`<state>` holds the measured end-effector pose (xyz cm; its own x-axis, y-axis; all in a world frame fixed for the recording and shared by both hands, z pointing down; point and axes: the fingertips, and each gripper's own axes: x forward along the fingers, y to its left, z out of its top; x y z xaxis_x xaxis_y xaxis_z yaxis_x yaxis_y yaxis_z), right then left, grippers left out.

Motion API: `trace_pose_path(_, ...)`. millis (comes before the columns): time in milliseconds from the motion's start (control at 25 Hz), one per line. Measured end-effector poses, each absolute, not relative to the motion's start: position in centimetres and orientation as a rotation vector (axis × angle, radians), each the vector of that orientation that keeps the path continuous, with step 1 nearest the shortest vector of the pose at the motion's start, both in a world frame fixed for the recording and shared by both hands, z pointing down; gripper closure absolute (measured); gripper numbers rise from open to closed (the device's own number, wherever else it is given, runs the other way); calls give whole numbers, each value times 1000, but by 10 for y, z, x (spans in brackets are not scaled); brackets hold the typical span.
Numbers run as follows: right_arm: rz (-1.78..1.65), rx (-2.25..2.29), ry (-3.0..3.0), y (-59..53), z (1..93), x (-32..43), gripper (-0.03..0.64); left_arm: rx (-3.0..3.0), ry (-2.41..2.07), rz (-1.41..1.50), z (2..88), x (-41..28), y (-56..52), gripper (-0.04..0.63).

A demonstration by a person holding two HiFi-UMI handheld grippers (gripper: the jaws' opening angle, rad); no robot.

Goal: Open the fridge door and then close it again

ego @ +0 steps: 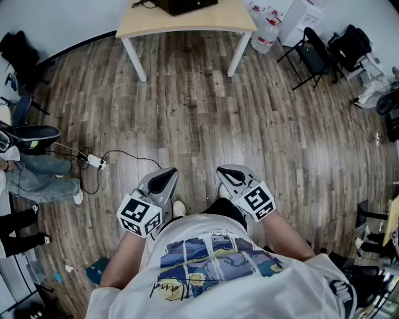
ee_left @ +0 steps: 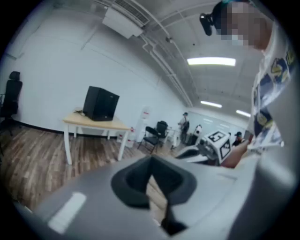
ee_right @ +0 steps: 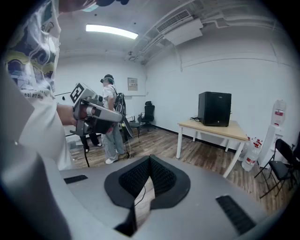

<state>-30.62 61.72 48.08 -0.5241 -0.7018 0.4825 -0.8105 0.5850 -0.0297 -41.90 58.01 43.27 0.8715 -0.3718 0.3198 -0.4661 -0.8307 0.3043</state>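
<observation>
Left gripper (ego: 166, 174) is sitting clenched, pads pressing on each other, nothing gripped. Right gripper (ego: 225, 173) is doing likewise: jaws together, only wooden floor (ego: 206, 112) showing past the tips. Both are hovering side by side near the person's torso, tipping slightly downward and touching nothing. Small black fridge (ego: 187, 5) is standing on the wooden table (ego: 187, 23) at the far side of the room, door looking shut, well apart from both claws.
</observation>
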Motion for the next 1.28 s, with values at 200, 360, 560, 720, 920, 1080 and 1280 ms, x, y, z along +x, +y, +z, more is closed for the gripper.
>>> trace_pose_path(200,387,1271,-2374,601,475,-347,604,2681,-586,350,437,-462,564,586)
trace_pose_path(360,384,1286,-2365,581,470,-349,604,2664,-577,317,445,-460,541,586)
trace_pose_path(560,363,1268,-2406,526,468,-332,604,2684,-577,322,442,-432,494,586)
trace_pose_path(720,359,1258,-2458,459,463,-316,601,2710,-594,382,428,-413,441,586)
trace_pose_path(920,334,1230,-2521,398,450,-287,600,2751,-622,429,412,-378,373,584)
trace_pose_path(1080,358,1260,-2503,365,460,-250,600,2755,-633,388,413,-344,334,583)
trace_pose_path(1280,388,1325,-2474,330,460,-219,603,2763,-608,393,414,-315,291,581)
